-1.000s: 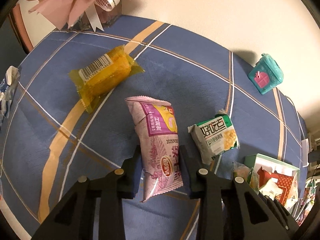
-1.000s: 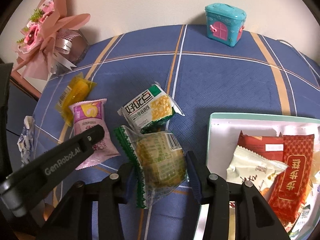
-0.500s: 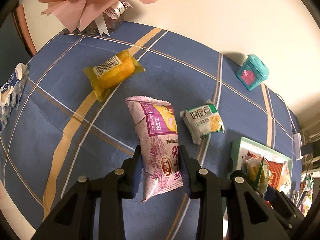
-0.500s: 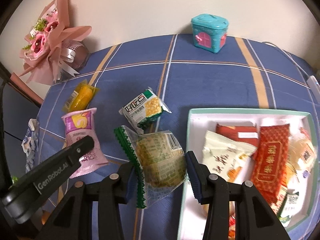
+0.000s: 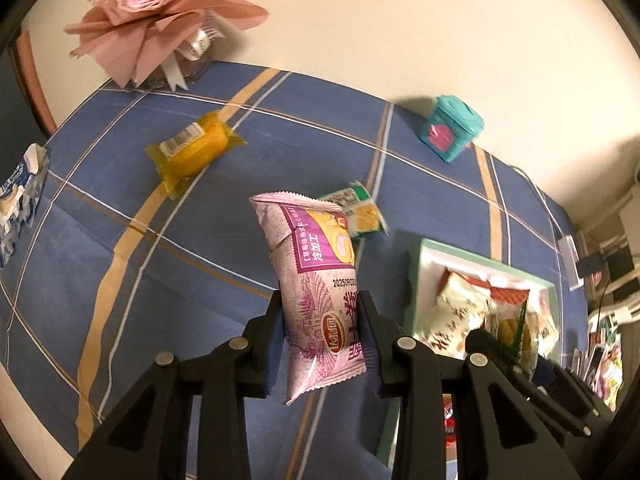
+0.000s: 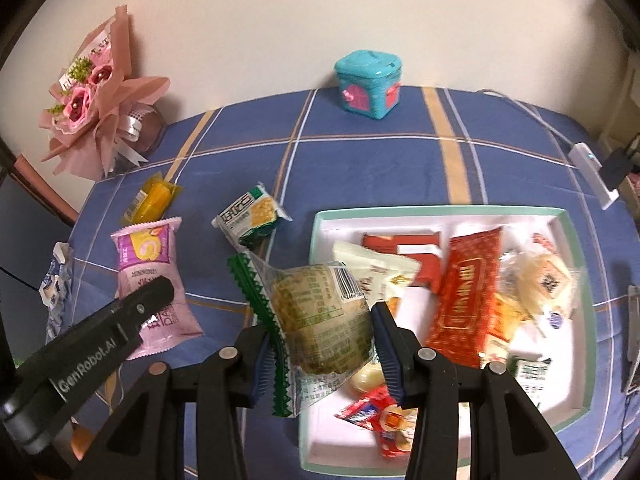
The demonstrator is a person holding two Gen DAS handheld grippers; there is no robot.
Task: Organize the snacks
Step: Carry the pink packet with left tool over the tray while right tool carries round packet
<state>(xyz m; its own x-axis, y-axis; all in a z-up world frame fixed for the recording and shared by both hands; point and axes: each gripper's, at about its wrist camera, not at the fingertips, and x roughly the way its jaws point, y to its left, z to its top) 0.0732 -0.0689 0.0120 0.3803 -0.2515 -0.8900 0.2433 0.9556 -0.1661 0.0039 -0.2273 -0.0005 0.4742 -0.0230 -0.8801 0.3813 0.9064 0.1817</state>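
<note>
Both jaws loaded: my left gripper (image 5: 320,322) clamps the pink snack bag (image 5: 316,280), right gripper (image 6: 322,338) clamps the green-edged packet (image 6: 320,316); tray (image 6: 576,240) at 3 o'clock.

R gripper (image 6: 322,330) clamps green-edged snack pkt (image 6: 320,320) over tray (image 6: 576,248) edge; pink pkt (image 6: 148,276) at left.

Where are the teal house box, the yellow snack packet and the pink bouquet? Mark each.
teal house box (image 6: 369,83): right wrist view, front face.
yellow snack packet (image 5: 192,151): left wrist view, wrapper middle.
pink bouquet (image 6: 94,98): right wrist view, pink wrapping.
</note>
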